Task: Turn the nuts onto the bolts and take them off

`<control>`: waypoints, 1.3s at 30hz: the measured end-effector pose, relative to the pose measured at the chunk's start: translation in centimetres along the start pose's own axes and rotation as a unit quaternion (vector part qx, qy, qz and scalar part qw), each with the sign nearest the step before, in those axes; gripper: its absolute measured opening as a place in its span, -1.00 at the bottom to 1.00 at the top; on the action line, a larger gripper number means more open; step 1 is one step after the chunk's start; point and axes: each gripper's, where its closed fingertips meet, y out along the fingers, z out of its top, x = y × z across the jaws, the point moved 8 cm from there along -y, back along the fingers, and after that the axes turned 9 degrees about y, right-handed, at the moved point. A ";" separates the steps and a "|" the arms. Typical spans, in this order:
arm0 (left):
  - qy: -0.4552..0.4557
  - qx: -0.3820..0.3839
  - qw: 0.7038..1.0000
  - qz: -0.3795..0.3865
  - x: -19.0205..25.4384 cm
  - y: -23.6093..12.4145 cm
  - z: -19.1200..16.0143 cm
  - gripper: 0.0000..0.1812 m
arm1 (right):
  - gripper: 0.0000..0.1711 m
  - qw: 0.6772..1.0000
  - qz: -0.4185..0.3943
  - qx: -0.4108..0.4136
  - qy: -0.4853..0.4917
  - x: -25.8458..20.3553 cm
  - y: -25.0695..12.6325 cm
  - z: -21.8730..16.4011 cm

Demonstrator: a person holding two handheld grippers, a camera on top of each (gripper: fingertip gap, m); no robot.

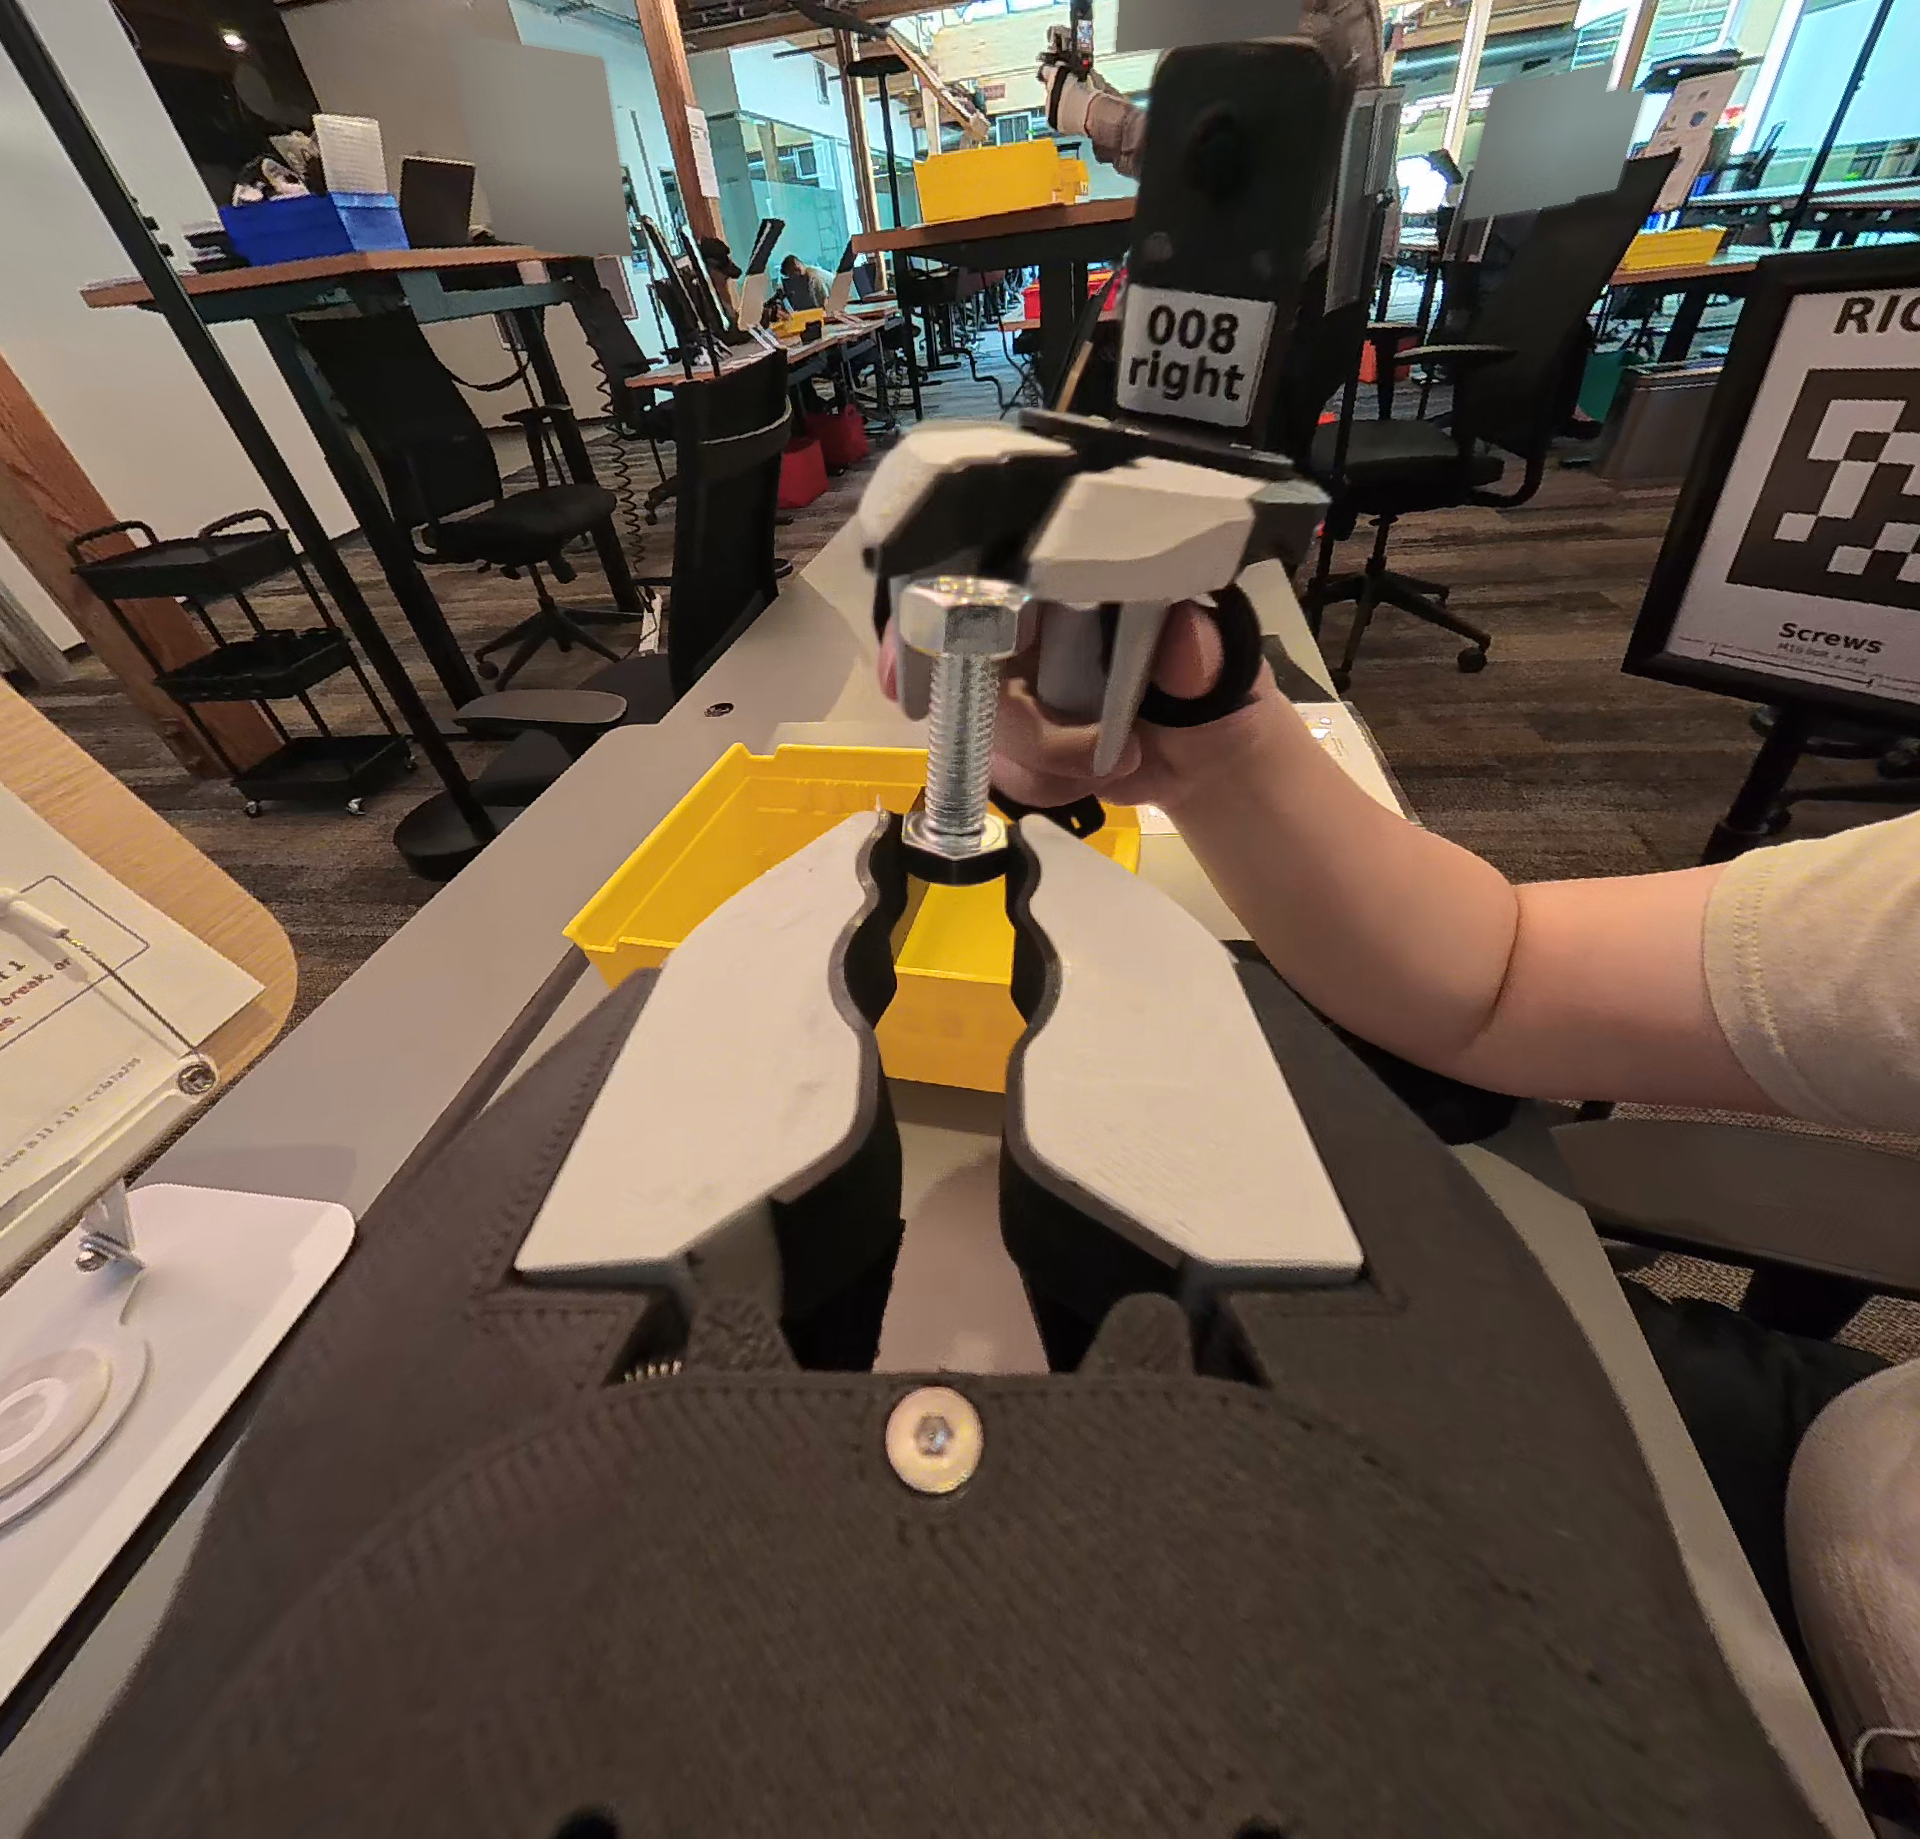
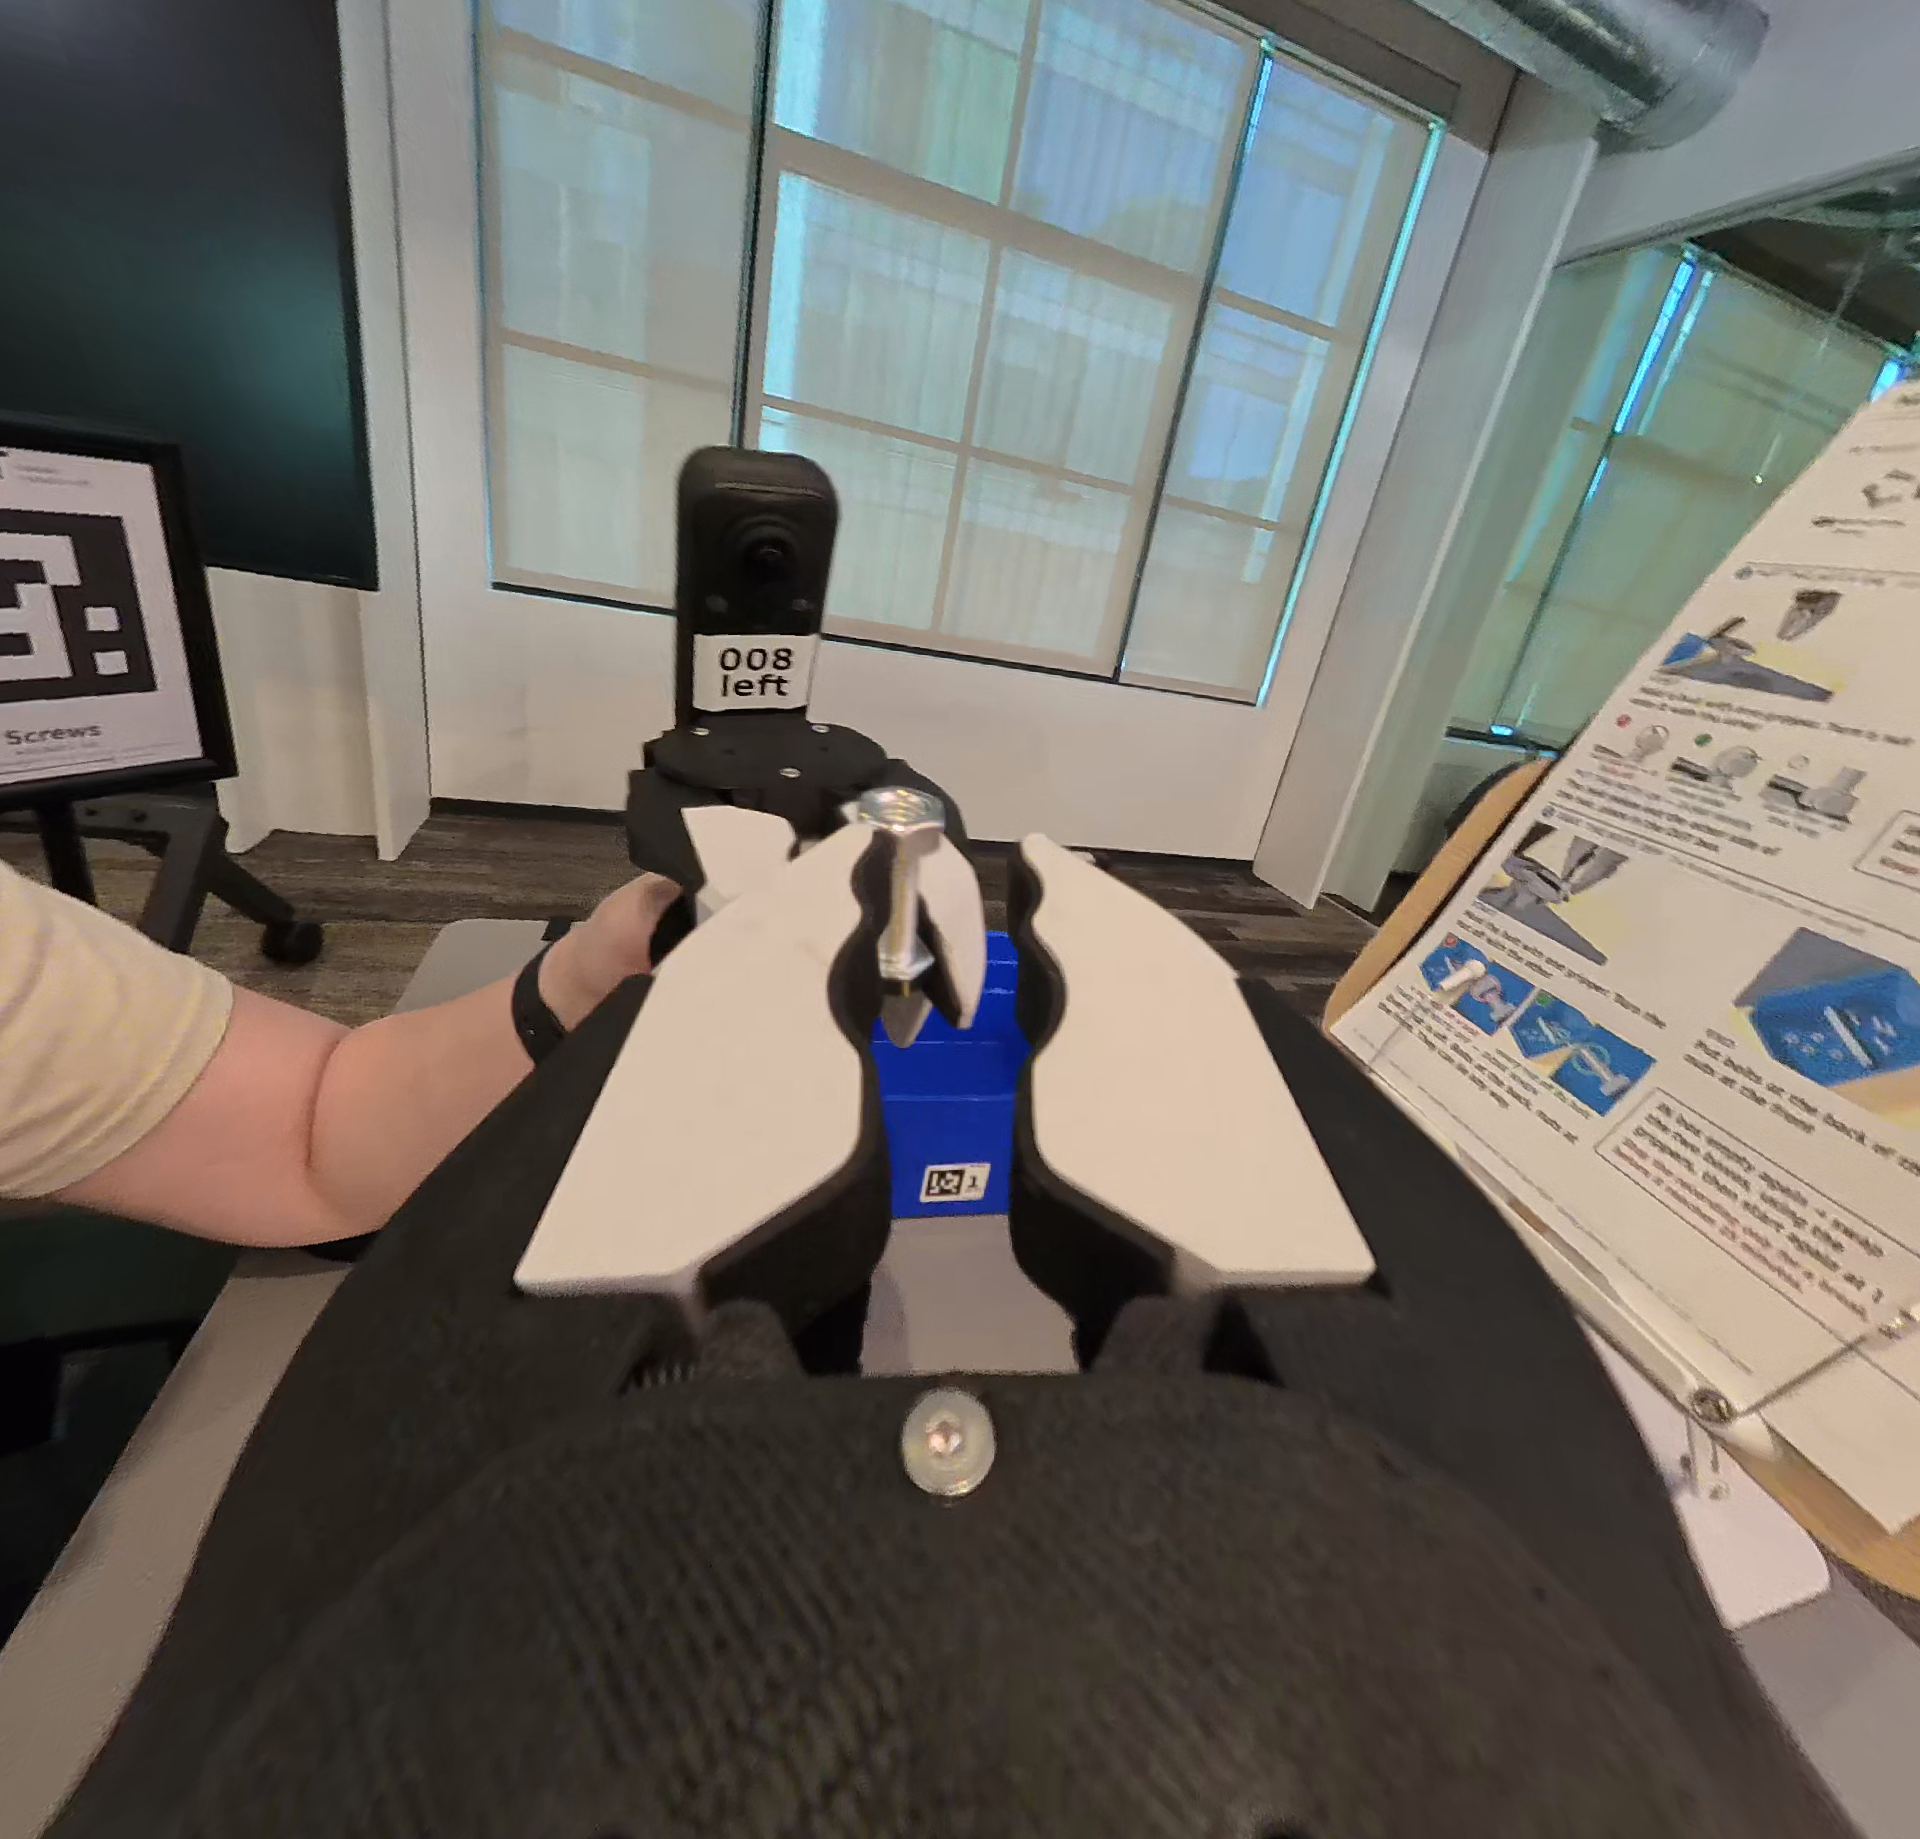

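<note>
Over yellow bin (image 1: 665,916), L gripper (image 1: 951,854) pinching nut (image 1: 953,836) low on upright hex bolt (image 1: 961,709); R gripper (image 1: 961,636) prob. clamped on bolt head, blur hides contact. Keep nut square, axis straight, rotate w/ short regrips.

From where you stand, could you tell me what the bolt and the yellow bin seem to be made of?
Bolt: bright silvery metal, likely zinc-plated steel; shiny threads and hex head glint. Yellow bin: apparently moulded plastic; uniform opaque colour, thin smooth walls, soft sheen.
</note>
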 end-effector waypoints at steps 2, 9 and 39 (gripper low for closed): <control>-0.002 0.002 1.000 -0.002 0.0 0.0 0.0 -0.80 | -0.75 1.000 0.005 -0.002 -0.014 -0.6 0.3 0.0; -0.007 0.002 1.000 -0.009 0.1 0.1 0.0 -0.80 | -0.74 1.000 -0.008 -0.003 0.005 0.4 0.1 -0.3; -0.043 -0.002 0.996 -0.082 0.7 0.7 -0.3 -0.80 | -0.79 0.993 0.101 0.003 0.068 -0.6 0.8 -0.5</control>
